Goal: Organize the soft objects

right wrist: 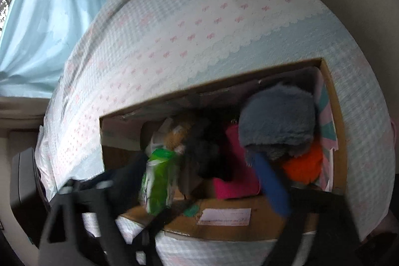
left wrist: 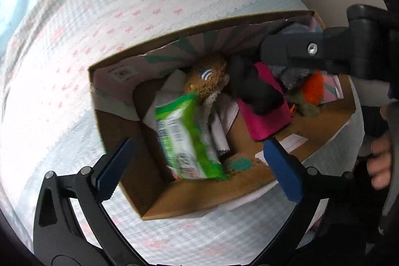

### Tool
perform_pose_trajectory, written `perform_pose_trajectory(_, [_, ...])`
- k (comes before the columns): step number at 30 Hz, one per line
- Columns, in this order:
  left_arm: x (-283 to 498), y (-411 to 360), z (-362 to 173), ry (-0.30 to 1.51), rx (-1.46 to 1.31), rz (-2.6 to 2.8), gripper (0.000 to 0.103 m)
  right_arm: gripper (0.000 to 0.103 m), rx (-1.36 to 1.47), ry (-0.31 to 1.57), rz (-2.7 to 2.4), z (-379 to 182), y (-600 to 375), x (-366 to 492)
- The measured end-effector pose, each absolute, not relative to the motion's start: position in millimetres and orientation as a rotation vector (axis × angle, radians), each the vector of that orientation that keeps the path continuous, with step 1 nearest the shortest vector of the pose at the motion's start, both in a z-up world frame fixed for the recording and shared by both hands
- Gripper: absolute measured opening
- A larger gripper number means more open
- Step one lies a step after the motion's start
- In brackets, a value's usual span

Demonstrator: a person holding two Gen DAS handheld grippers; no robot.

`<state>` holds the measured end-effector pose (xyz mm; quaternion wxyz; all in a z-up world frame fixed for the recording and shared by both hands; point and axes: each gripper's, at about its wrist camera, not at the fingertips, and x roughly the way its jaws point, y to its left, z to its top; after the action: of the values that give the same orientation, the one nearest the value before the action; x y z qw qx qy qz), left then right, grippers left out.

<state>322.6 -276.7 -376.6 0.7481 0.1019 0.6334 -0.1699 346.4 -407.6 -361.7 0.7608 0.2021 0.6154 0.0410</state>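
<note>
The grey-blue plush (right wrist: 278, 116), right of centre in the right wrist view, appears pinched by the right gripper (left wrist: 286, 51) above the cardboard box (left wrist: 159, 201), over the orange toy (right wrist: 303, 167). Lower it into the right end before letting go. The left gripper (left wrist: 197, 166), spread and empty, hovers over the green packet (left wrist: 185, 138) at lower centre and should stay clear.
</note>
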Motion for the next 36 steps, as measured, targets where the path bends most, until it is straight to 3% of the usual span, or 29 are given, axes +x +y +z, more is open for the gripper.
perform_pose_trajectory(17, [303.6, -236.5, -310.6, 1.265, 0.146, -0.327, 0.103, 0.094, 0.373, 1.238, 0.014, -301.8, -401.9, 308.6])
perform_pose_trajectory(36, [197.7, -90.9, -90.8, 0.831, 0.038, -0.248, 0.103, 0.094, 0.098, 0.781, -0.065, -85.8, -281.6, 165.2])
